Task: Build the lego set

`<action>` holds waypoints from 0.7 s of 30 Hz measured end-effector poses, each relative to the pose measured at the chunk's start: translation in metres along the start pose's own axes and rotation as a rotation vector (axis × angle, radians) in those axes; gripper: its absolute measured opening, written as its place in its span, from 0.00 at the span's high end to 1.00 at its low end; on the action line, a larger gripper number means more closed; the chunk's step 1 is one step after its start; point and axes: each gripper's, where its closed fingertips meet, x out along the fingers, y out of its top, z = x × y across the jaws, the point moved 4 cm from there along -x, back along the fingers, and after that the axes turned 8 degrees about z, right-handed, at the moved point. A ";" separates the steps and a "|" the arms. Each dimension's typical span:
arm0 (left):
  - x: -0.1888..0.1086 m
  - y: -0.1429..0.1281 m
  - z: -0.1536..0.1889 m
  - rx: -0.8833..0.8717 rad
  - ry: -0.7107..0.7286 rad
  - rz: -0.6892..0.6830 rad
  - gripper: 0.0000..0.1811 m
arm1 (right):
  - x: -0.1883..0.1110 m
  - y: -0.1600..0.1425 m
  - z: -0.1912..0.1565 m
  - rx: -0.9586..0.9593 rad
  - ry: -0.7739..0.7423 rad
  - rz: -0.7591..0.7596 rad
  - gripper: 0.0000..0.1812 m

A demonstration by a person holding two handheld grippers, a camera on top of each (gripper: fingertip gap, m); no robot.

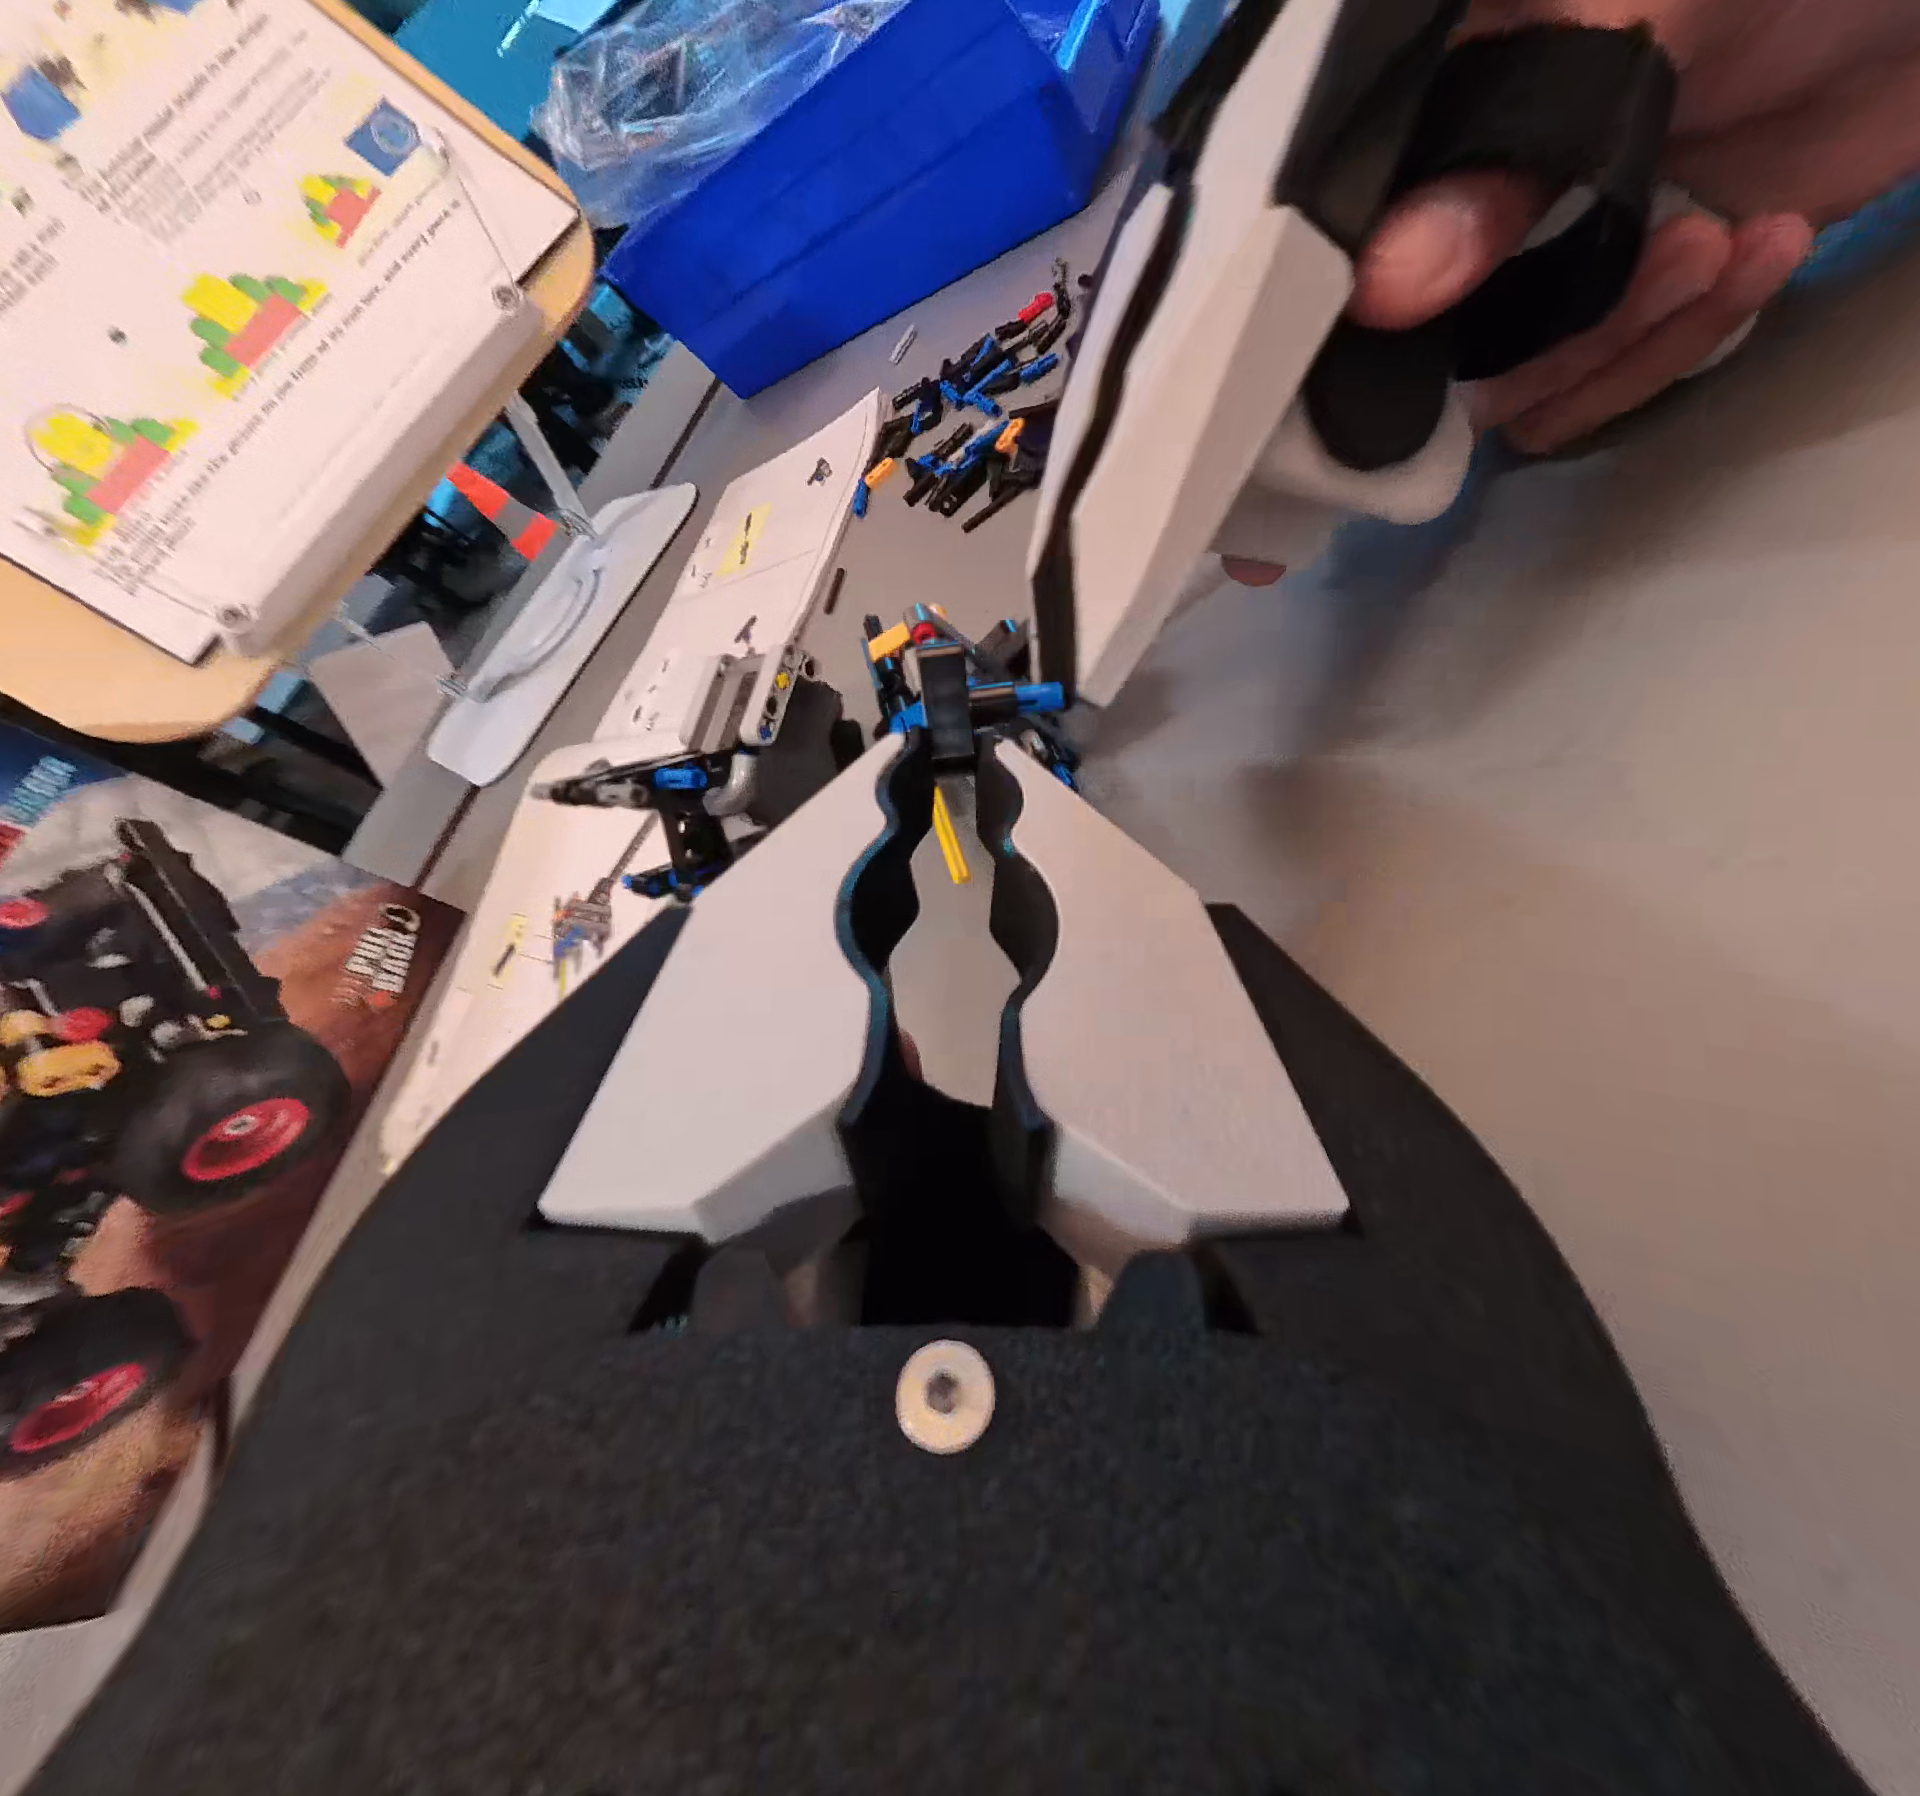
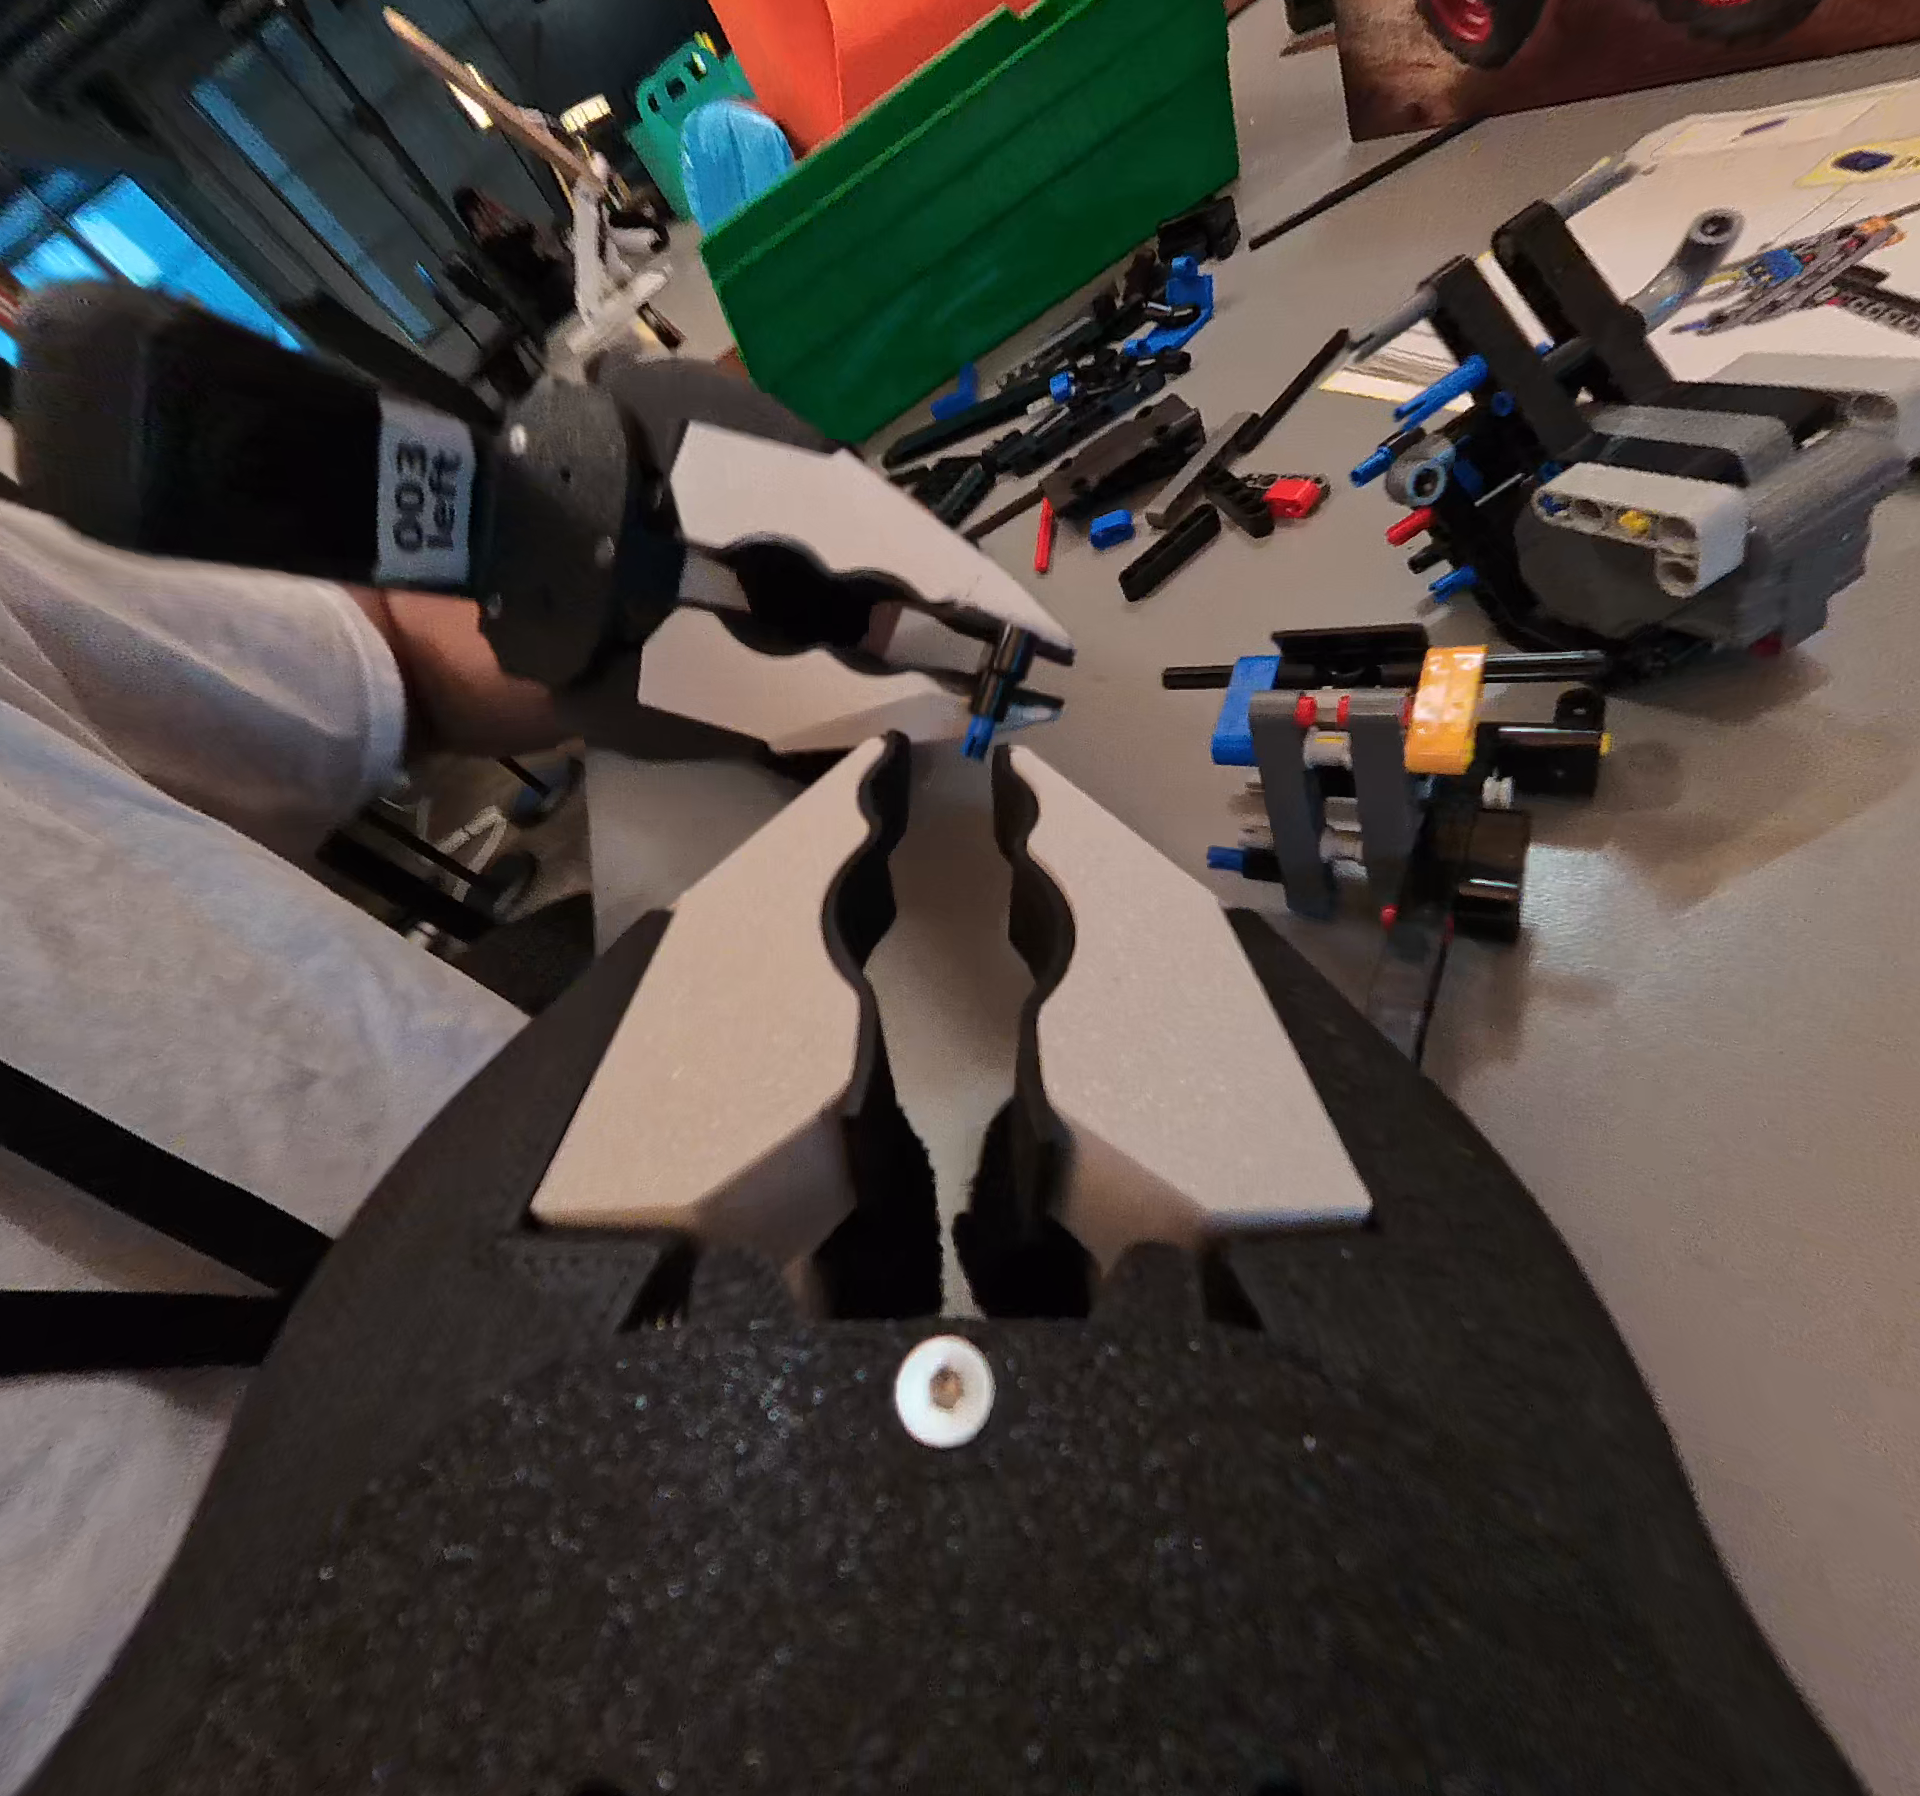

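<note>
Two sets of tongs here: the left tongs (image 2: 1023, 681) are clamped on a small black-and-blue lego piece (image 2: 1003, 697), while the right tongs (image 2: 945, 759) sit slightly apart with nothing between them. On the desk (image 2: 1662, 1175), two partial builds: a small assembly (image 2: 1382, 770) at 3 o'clock and a bigger grey one (image 2: 1662, 510) at 2. One green bin (image 2: 987, 188) at 12 holds something orange; a blue bin (image 1: 883, 188) holds a plastic bag. There's writing on the left tongs' tag

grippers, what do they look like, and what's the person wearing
Both grippers, left and right, have a rough black body with one pale screw, and two light grey wedge fingers with wavy black inner pads. The left carries a white label. A black strap crosses the right hand; the sleeve is white.
</note>
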 end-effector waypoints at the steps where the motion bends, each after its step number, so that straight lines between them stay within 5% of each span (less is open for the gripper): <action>1: -0.001 0.000 -0.002 -0.040 -0.007 0.008 0.97 | -0.002 0.001 -0.001 -0.033 -0.013 -0.012 0.92; 5: -0.005 0.003 -0.001 -0.197 -0.127 0.055 0.97 | -0.027 0.028 0.001 -0.226 -0.102 0.051 0.92; 12: -0.001 -0.011 0.001 -0.250 -0.180 -0.019 0.97 | -0.111 0.054 0.096 -0.520 -0.689 0.058 0.89; 21: -0.014 -0.012 0.042 -0.263 -0.514 -0.160 0.97 | -0.153 0.054 0.142 -0.533 -0.911 0.051 0.90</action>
